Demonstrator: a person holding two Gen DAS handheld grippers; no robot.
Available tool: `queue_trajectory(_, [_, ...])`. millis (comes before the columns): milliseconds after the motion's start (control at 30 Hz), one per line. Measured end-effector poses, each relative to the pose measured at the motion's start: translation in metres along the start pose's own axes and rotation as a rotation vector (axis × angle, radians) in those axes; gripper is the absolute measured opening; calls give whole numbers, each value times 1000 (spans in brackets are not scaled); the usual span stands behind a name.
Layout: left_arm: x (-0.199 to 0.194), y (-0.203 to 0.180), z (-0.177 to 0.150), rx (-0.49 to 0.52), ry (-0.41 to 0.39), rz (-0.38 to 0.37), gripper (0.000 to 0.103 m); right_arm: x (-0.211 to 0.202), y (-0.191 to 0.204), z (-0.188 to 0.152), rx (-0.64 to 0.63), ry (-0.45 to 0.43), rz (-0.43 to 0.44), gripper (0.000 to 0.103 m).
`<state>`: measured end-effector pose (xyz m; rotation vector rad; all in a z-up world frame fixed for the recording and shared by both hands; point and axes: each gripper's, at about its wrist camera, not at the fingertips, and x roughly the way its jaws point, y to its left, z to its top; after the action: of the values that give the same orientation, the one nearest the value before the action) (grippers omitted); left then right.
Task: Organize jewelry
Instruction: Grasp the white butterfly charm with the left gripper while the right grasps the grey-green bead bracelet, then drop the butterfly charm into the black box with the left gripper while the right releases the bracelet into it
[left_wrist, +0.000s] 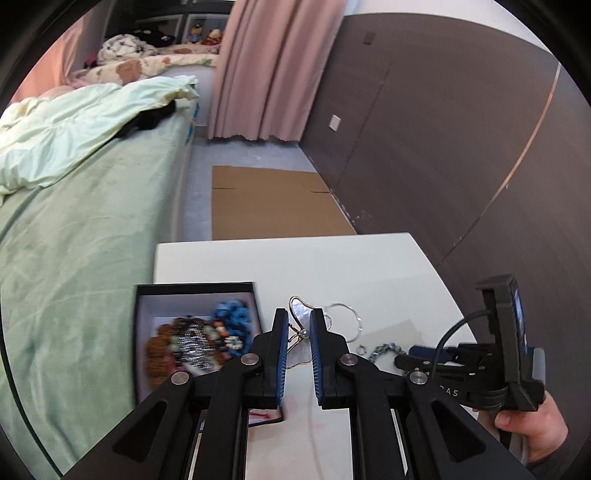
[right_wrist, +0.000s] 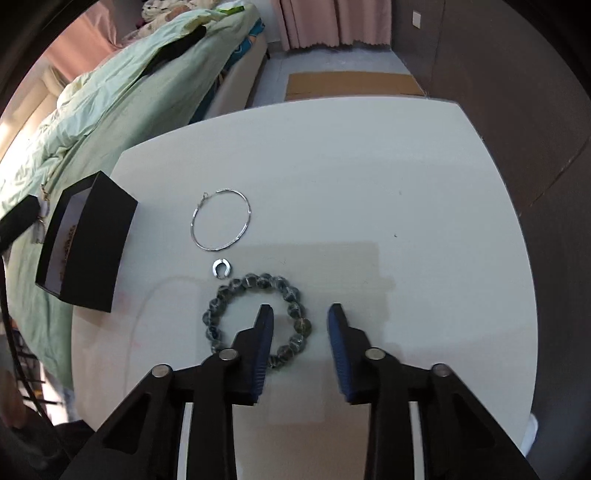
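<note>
In the left wrist view, the left gripper (left_wrist: 299, 325) is filling the lower middle of the frame, its blue pads pinching a gold-wire earring (left_wrist: 300, 322) with a small pearl; the earring's long axis is running up the frame, along the fingers. The open black jewelry box (left_wrist: 195, 286), already holding blurred beaded pieces, is sitting at the lower left, just beside the held earring — so the drop-off lies directly to the left of the tongs. At the lower right, the right gripper (left_wrist: 417, 354) is reaching in over the white table (left_wrist: 351, 266), held by a hand (left_wrist: 532, 424); from here one cannot tell how its jaws stand. In the right wrist view, the right gripper (right_wrist: 301, 314) is hovering with its fingers spread apart. The dark beaded bracelet (right_wrist: 258, 317) is lying flat in the lower middle, and its right arc is passing between the two fingertips, the left fingertip standing inside the ring. Above it a small silver ear cuff (right_wrist: 221, 268) and a large silver hoop (right_wrist: 221, 219) are lying apart, while the box is standing at mid left. The right hand is clearly the nearer one for the bracelet.
</note>
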<state>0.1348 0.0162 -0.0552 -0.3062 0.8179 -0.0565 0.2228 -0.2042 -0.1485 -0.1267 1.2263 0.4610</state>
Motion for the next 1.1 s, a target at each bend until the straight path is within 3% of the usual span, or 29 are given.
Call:
queue_trajectory(33, [-2,4,0,-9,-1,7,12,0,3,0,-15,-6,-14,14])
queue_trajectory(67, [-4,12,1,-23,0,19,12,0,4,-1,-24,-3,-22,12])
queue_trajectory(200, [-8,33,2,-73,7,37,12,-4,8,-1,-34,-16,-6,11])
queue_trajectory(467, [3,61,-1,-173,93,78,14,-45,17,-1,-5,-138,58,11])
queue_trajectory(533, [3,63,-1,-176,94,76,25,-55,21,-2,1,-171,80,11])
queue_trajectory(600, [-1,63,-1,-175,76,64,84,-65,27,-1,10,-208,108,11])
queue_trajectory(633, [-4,64,-1,-179,60,53,94,-70,31,-1,14,-231,123,11])
queue_trajectory(833, [-21,72,3,-199,7,53,96,-103,51,5,25,-371,247,11])
queue_trajectory(1100, [-42,99,8,-262,-34,85,96,-106,89,14,39,-435,400,11])
